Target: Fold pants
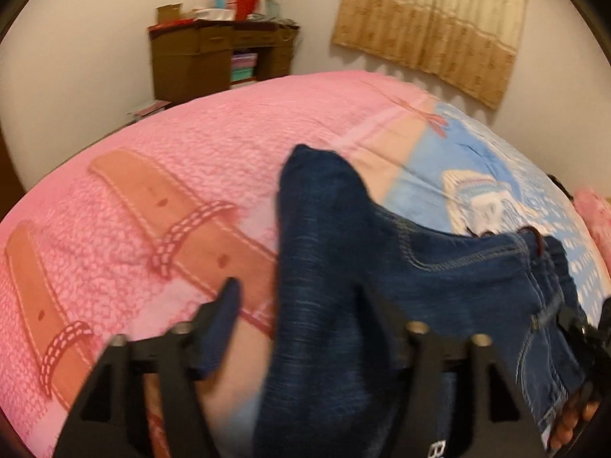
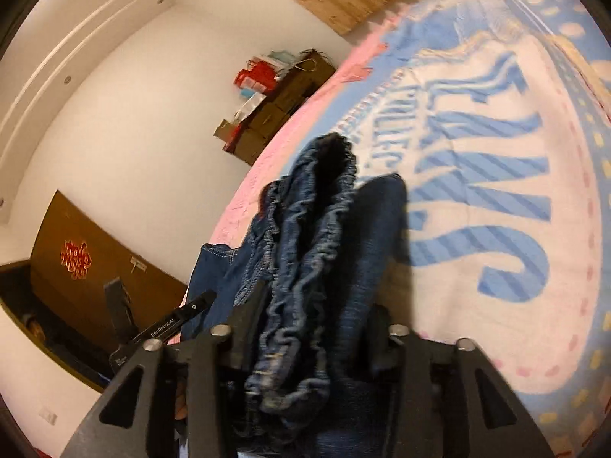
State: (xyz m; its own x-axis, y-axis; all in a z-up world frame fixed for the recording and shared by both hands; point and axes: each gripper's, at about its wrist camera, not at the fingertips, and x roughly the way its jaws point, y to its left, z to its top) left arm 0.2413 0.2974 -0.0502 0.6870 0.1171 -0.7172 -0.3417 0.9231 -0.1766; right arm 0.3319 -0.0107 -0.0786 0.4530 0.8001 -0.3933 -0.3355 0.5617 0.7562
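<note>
Dark blue denim pants (image 1: 343, 286) are lifted above the bed. In the left wrist view the cloth runs between the fingers of my left gripper (image 1: 301, 305), which is shut on a leg part; the waistband trails right toward the other gripper's black frame (image 1: 573, 328). In the right wrist view my right gripper (image 2: 317, 305) is shut on the gathered elastic waistband (image 2: 305, 248), with a fold of leg cloth (image 2: 378, 221) beside it. The left gripper's black body (image 2: 168, 324) shows at lower left.
The bed has a pink quilt with orange strap print (image 1: 152, 198) and a blue-and-white lettered part (image 2: 496, 191). A brown desk (image 1: 214, 57) with boxes stands at the far wall. A beige curtain (image 1: 431, 23) hangs behind the bed. A brown door (image 2: 76, 267) is at left.
</note>
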